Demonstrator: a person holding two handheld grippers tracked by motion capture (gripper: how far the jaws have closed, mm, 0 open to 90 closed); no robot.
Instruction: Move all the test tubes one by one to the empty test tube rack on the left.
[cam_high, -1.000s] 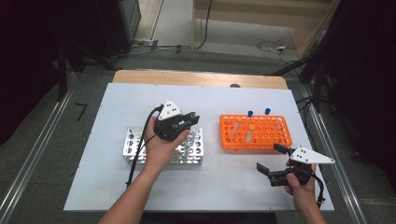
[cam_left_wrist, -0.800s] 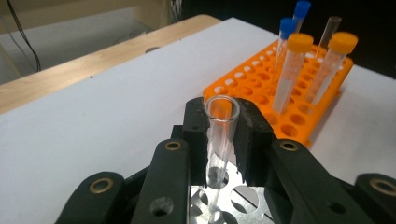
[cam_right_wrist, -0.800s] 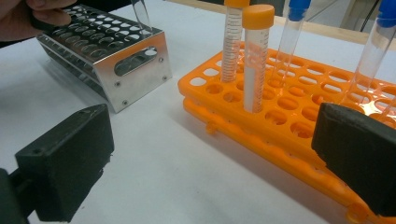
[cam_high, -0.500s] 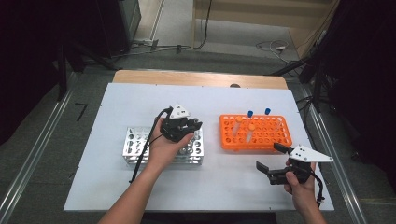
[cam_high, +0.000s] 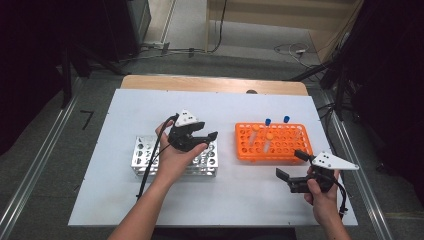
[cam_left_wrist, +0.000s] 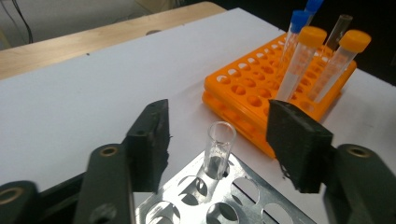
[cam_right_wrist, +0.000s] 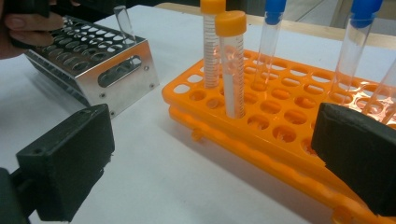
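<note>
White counter (cam_high: 125, 200), dark room behind. Left gripper (cam_left_wrist: 219, 140) jaws just opened, pads clear either side of an uncapped clear tube (cam_left_wrist: 219, 149) standing in a corner hole of the metal rack (cam_left_wrist: 224, 200). Beyond it, the orange rack (cam_left_wrist: 247, 88) holds orange-capped and blue-capped tubes. Right gripper (cam_high: 291, 170) open, empty, just beside the orange rack.
</note>
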